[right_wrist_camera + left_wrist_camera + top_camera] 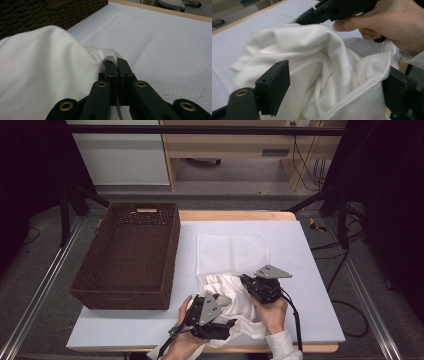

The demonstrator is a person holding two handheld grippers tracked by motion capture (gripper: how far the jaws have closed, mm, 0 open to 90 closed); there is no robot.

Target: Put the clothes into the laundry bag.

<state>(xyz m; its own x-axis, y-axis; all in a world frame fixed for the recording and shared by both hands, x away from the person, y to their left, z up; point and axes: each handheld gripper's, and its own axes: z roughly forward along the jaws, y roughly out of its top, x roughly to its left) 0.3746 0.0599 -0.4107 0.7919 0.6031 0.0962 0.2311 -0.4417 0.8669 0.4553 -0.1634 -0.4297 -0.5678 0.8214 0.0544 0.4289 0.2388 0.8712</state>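
A crumpled white cloth [235,295] lies at the table's front edge, on a white cover [305,270]. My right gripper [116,61] is shut on a small fold of the cloth's upper edge and holds it raised off the table; from above it sits at the cloth's far right side [246,280]. My left gripper [337,85] is open, its jaws wide apart with a loose bulge of the cloth [312,57] between them. In the high view it lies at the cloth's near left side [227,322]. Behind the cloth a flat white mesh bag [232,252] rests on the cover.
A deep brown wicker basket [172,250] stands on the left half of the table, close beside the cloth. The mesh bag [155,42] spreads out ahead of the right gripper. The table's wooden edge [235,215] runs along the back.
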